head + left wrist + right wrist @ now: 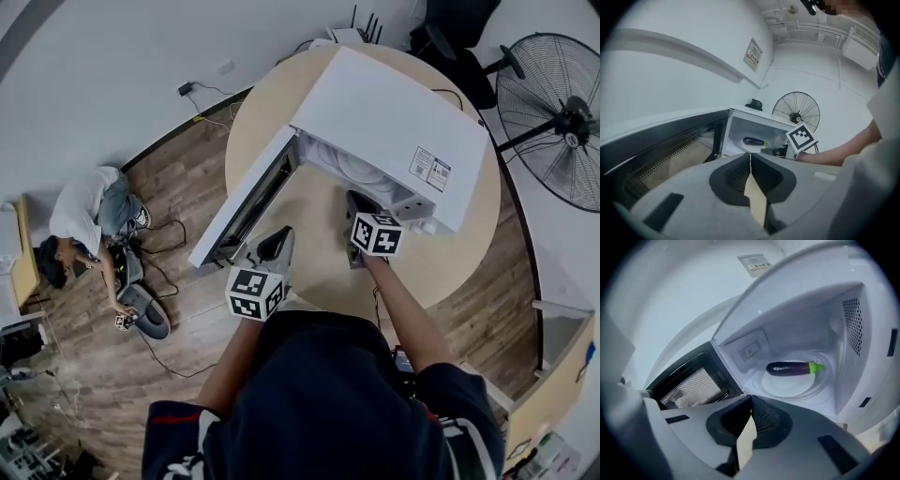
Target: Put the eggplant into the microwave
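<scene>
Since the glossy dark-purple eggplant with a bright green cap [793,368] lies on its side on the round clear glass turntable [783,389] inside the white box-shaped microwave [820,310], the placing step looks finished. What is left seems to be clearing the opening.

The right gripper [750,400] has its jaws pressed together with nothing between them. The ribbed dark pads meet in a thin seam. The eggplant sits ahead of those tips and a little to their right, well apart from them, deep in the smooth white cavity. A perforated vent panel lies further to the right.

The left gripper [750,156] is likewise closed on nothing. The eggplant is straight ahead of its tips and far beyond them, and the right gripper's marker cube lies ahead to the right.

The microwave's door, white-framed with a dark window [689,386], hangs open to the left of both pairs of jaws. Its pane is backed by fine metal mesh.

The eggplant's even sheen suggests a plastic toy, though the view is too soft to be sure. It is smooth and rounded, so it could roll on the slick glass if the appliance is jolted.

If the door is to be shut next, the left gripper is the nearer one. That move calls for a gentle push with closed tips on the door's flat face, once the right gripper is out of the doorway.
</scene>
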`<state>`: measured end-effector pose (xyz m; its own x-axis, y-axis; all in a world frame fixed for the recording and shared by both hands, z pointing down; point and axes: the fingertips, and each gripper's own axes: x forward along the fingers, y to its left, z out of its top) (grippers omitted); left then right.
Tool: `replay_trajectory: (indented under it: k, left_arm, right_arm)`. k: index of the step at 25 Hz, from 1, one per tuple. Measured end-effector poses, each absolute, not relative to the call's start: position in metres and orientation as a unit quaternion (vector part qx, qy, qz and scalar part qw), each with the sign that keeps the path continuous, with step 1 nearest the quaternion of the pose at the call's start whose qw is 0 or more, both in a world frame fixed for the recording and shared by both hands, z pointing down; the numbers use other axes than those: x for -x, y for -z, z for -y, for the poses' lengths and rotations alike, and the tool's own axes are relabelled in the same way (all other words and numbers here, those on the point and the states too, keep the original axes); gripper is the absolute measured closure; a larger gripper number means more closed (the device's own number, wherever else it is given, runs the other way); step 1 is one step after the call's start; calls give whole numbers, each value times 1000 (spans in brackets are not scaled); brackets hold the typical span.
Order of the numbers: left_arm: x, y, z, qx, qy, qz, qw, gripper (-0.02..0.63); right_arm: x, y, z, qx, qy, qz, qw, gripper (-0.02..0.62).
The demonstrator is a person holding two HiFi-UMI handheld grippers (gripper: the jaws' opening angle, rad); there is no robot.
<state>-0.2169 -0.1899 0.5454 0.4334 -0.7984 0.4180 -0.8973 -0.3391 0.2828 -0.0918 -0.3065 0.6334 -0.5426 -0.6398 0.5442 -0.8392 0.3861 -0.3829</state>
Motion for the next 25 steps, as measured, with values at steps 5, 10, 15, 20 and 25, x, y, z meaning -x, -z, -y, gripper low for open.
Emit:
replay_trajectory:
  k: [5,10,15,20,25]
  left_arm:
    - [217,-533,185,-811,-93,530,229,584]
    - [218,-520,180,-810,-79,539,217,584]
    - [217,-507,176,-808,-70,550,201,584]
    - [214,-491,170,-809,-61,555,183,584]
    - [208,-467,167,-814,-52,558,156,584]
  right_arm:
    - [92,-595,289,-439,-283,841,146,584]
    - [91,-549,271,-426,-244,862,123,583]
    - [87,-513,252,-414,-209,879,109,584]
    - [79,-477,236,-409,-167,892,97,584]
    - [72,-445,222,-403,-134,901,83,584]
